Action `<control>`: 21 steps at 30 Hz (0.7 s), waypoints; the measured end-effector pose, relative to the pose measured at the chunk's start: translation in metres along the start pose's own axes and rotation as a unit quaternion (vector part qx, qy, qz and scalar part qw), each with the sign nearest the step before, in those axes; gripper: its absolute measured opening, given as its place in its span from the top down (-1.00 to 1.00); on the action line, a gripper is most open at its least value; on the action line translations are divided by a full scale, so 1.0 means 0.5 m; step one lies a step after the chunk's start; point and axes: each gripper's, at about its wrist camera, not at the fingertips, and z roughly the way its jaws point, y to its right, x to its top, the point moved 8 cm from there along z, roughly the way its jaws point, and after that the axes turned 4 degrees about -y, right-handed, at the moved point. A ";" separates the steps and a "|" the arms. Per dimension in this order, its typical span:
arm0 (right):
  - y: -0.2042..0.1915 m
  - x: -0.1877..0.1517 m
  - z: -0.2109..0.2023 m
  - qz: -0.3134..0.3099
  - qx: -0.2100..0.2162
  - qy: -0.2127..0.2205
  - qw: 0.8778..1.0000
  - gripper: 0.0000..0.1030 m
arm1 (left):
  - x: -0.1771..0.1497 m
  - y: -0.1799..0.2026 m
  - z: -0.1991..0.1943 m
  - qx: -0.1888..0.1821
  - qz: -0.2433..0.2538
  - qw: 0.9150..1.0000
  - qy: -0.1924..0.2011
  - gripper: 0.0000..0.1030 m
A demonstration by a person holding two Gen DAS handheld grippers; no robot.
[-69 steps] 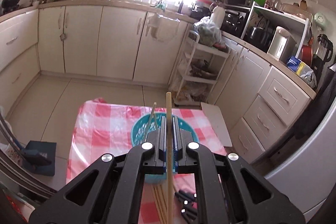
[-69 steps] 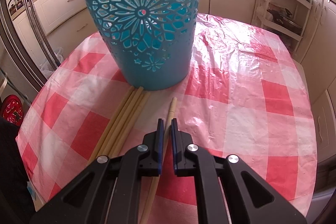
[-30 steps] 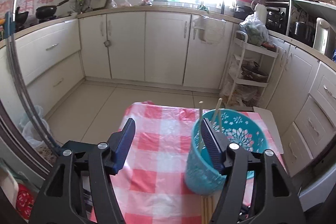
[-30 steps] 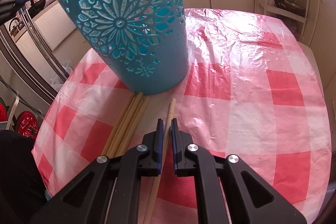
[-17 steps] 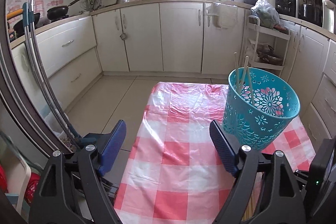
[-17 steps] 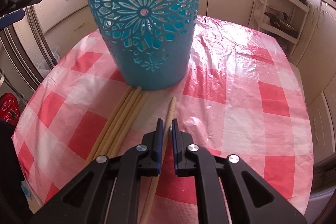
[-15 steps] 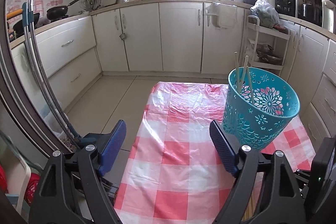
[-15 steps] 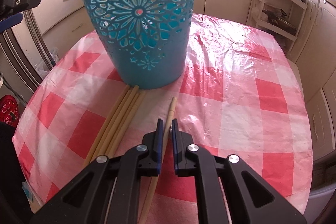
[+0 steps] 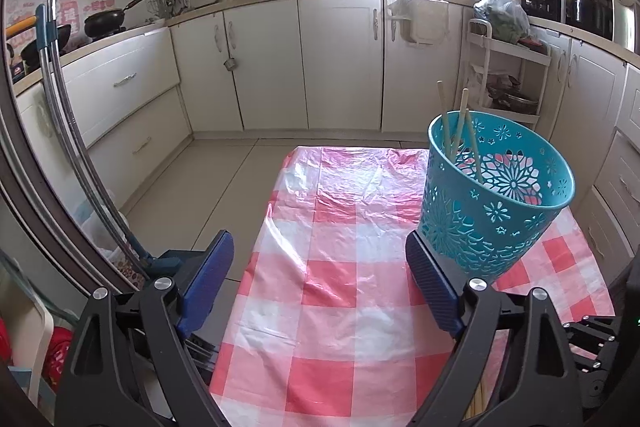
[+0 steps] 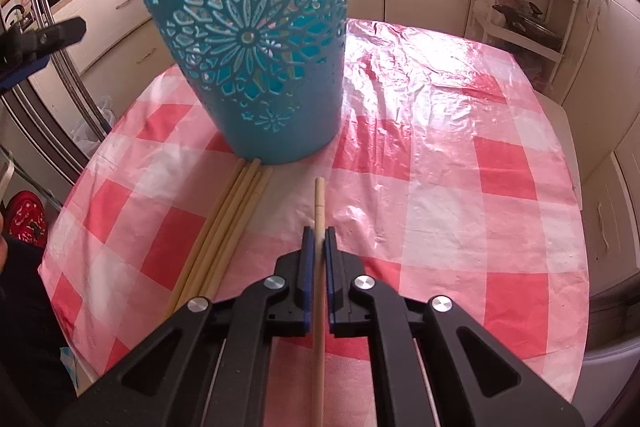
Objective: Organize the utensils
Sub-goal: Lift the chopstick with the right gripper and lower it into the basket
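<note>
In the left wrist view, the left gripper (image 9: 320, 275) is hanging over the near left part of the red-and-white checked tablecloth (image 9: 320, 291), its jaws standing wide apart and having just been opening, with nothing between them. The teal basket (image 9: 496, 199) is standing just beyond the right-hand blue pad (image 9: 430, 289), and three chopsticks (image 9: 460, 123) are leaning upright inside it.

In the right wrist view, a bundle of loose chopsticks (image 10: 224, 227) is lying on the cloth left of the tool, their far ends reaching the basket's foot. The right gripper (image 10: 319, 247) is pinching a single chopstick (image 10: 319, 203) between its closed blue pads; the stick is running straight along the fingers, its far tip pointing toward the basket and stopping short of it, its near end passing back under the gripper body.
</note>
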 end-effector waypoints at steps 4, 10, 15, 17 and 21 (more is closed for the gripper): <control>0.000 0.011 -0.038 0.025 0.030 0.024 0.999 0.89 | -0.013 0.002 0.014 0.006 0.004 1.000 -0.009 -0.65; -0.022 0.032 -0.120 0.044 0.097 0.087 0.991 0.89 | -0.025 0.000 0.025 0.010 0.004 1.000 -0.020 -0.67; -0.040 0.084 -0.213 0.058 0.156 0.150 0.975 0.89 | -0.028 -0.004 0.028 0.010 0.001 1.000 -0.023 -0.69; -0.045 0.114 -0.254 0.057 0.172 0.174 0.968 0.88 | -0.029 -0.004 0.029 0.008 0.000 1.000 -0.025 -0.69; -0.055 0.177 -0.333 0.048 0.189 0.221 0.956 0.89 | -0.030 -0.002 0.030 0.007 -0.001 1.000 -0.026 -0.70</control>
